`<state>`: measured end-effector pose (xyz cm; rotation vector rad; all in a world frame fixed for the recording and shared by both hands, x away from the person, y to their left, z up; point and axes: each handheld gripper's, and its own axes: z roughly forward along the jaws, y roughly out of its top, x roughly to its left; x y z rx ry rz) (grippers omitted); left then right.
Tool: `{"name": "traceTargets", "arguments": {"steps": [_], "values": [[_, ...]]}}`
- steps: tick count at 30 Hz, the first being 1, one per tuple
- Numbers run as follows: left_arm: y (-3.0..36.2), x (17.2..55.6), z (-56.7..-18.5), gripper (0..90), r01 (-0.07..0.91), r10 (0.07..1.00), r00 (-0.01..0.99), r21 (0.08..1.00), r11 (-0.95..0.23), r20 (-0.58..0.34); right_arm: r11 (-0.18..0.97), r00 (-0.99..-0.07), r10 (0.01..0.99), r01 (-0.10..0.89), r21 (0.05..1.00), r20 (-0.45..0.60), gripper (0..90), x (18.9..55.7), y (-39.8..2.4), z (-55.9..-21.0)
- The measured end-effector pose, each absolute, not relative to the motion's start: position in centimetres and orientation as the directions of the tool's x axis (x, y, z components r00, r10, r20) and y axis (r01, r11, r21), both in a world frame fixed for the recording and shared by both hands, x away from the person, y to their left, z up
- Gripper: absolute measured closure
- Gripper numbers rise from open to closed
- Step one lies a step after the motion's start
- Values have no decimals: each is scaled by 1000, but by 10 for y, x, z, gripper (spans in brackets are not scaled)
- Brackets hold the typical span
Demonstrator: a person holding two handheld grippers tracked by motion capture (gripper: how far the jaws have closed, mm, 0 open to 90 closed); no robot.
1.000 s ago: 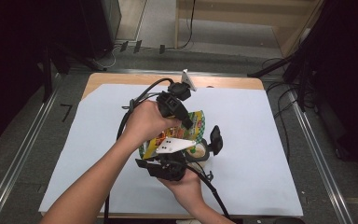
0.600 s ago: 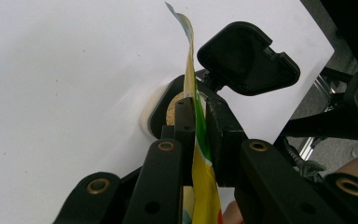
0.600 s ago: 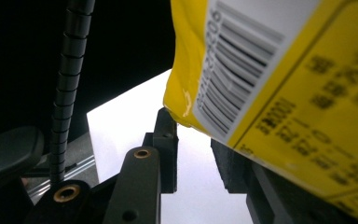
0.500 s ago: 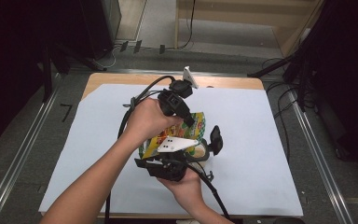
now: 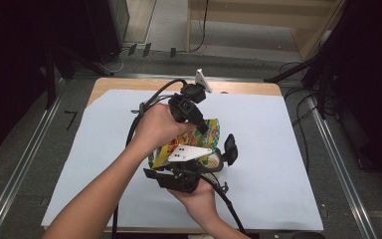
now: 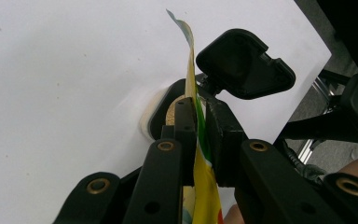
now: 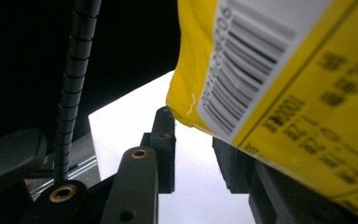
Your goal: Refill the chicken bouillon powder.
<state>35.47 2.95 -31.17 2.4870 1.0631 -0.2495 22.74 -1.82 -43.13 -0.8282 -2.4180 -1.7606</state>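
At the centre of the bench (image 5: 278, 164), over the white sheet (image 5: 258, 124) that covers it, your two hands meet around one snack bag (image 5: 210, 133), yellow and green with printed graphics.

Left gripper (image 5: 191, 112): it comes in from 10 o'clock in the high view, your left hand (image 5: 154, 127) wrapped around its body. In the left gripper view its fingers (image 6: 185, 119) stand nearly together and pinch the thin edge of the bag between their pads; the bag's film runs up from between them and ends in a free tip toward 12 o'clock. So: closed, gripping the bag.

Right gripper (image 5: 184, 177): it sits at 6 o'clock of the bag in the high view, held from below by your right hand (image 5: 199, 201), grey three-cornered plate (image 5: 189, 153) on top. In the right gripper view the fingers (image 7: 164, 140) stand apart with a clear gap of white sheet between them. The barcode side of the bag hangs above and in front of them, toward 2 o'clock, covering the right-hand finger; the left-hand finger touches nothing. These fingers have just been opening a little, and the pads are not pressing on the bag.

The bag is lifted off the sheet, tilted, between both grippers. Black cables (image 5: 149, 102) trail from the left gripper.
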Motion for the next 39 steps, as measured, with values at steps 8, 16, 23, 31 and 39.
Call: {"name": "traceTargets", "arguments": {"steps": [8, 16, 23, 31, 39], "values": [[28, 355, -313, 834, 718, 645, 696, 301, -627, -317, 215, -858, 392, 436, 874, 331, 719, 226, -17, -433], [26, 354, -314, 835, 714, 643, 700, 298, -634, -311, 221, -860, 397, 428, 876, 320, 723, 227, -18, -435], [29, 353, -315, 835, 714, 638, 700, 299, -633, -321, 230, -865, 398, 416, 880, 305, 723, 226, -17, -437], [33, 350, -318, 834, 714, 629, 700, 308, -629, -339, 241, -872, 396, 401, 884, 287, 705, 224, -15, -440], [40, 348, -323, 834, 717, 621, 697, 308, -626, -360, 252, -882, 385, 385, 888, 273, 687, 223, -13, -446]]}}
